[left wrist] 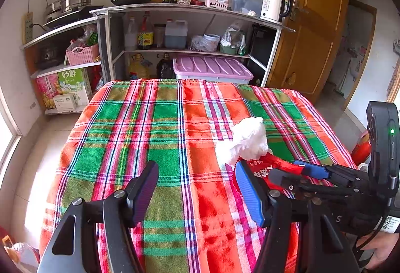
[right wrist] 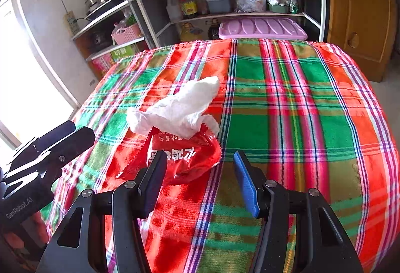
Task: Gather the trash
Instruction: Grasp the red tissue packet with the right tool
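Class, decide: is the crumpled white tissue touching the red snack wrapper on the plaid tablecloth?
Touching. The right wrist view shows the white tissue lying across the top edge of the red snack wrapper, with no cloth visible between them.

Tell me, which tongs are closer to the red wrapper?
Right. The right tongs hang open just at the red wrapper, its near edge by their tips. The left tongs are open too, off to its left over bare tablecloth.
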`<state>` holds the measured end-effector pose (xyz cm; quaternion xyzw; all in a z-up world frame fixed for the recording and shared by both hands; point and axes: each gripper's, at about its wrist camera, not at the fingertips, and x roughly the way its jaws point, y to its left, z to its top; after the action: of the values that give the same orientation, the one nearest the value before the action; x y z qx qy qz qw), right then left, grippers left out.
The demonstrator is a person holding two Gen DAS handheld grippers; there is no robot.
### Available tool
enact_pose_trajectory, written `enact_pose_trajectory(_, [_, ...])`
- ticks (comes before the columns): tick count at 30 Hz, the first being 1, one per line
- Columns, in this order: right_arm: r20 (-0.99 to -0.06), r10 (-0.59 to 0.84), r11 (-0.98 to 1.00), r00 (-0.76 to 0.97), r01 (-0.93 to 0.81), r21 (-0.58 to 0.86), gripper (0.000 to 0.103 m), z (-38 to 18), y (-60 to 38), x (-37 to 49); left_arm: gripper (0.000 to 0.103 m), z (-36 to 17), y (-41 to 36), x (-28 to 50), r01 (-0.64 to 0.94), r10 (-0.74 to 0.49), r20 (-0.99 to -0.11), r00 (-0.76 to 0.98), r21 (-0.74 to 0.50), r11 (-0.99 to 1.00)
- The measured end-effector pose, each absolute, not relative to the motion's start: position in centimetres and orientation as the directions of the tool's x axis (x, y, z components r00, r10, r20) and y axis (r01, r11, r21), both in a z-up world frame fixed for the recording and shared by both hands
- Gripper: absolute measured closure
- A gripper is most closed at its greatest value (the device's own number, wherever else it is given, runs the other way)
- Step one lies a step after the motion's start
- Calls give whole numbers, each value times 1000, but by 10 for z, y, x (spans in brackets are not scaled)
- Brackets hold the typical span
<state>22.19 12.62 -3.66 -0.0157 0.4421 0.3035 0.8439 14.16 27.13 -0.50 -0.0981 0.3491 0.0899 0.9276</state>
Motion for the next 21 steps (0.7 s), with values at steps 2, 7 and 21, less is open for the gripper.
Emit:
enact_pose_trajectory(2, [-756, 494, 818, 430, -525, 236, 57, -38, 128, 223, 39, -5, 273, 145, -231, 90, -666, 741, -126, 965])
enact_pose_trajectory(7, [-757, 497, 816, 425, -525, 241, 82, -42, 126, 227, 39, -7, 273, 151, -229, 94, -673, 733, -114, 967])
enact_pose_trajectory(21, [-759, 486, 801, 433, -568, 188, 102, -36, 111, 217, 39, -9, 268, 161, -212, 85, -684, 724, -103, 972])
